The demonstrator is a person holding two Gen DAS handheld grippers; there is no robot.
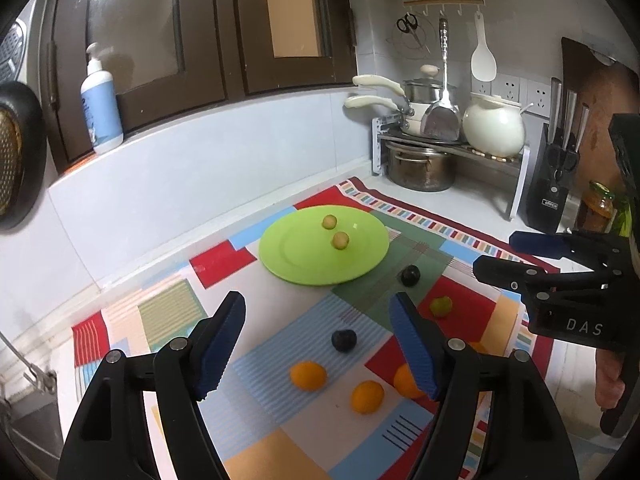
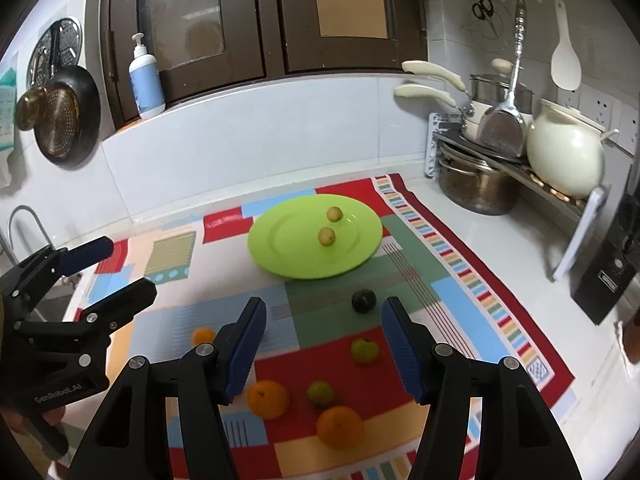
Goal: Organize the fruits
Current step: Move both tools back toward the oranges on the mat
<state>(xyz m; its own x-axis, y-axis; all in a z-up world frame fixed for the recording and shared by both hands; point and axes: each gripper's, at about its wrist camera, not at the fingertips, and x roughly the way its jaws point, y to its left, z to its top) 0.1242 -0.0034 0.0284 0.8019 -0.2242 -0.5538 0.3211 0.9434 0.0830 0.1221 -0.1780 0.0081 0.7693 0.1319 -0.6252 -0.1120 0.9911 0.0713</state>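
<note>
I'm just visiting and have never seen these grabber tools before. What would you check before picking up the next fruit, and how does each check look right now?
1. Left gripper open and empty: ok.
2. Right gripper open and empty: ok.
3. Green plate has free room beside its two small yellow-green fruits: ok.
4. Fruits on the patchwork mat lie apart, like the dark plum and the green fruit: ok.
5. Grippers clear of each other: ok.
6. Which fruit belongs where: cannot tell.

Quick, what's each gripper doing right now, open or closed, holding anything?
Left gripper: open, holding nothing, above the fruit on the mat.
Right gripper: open, holding nothing, also over the mat.
</note>
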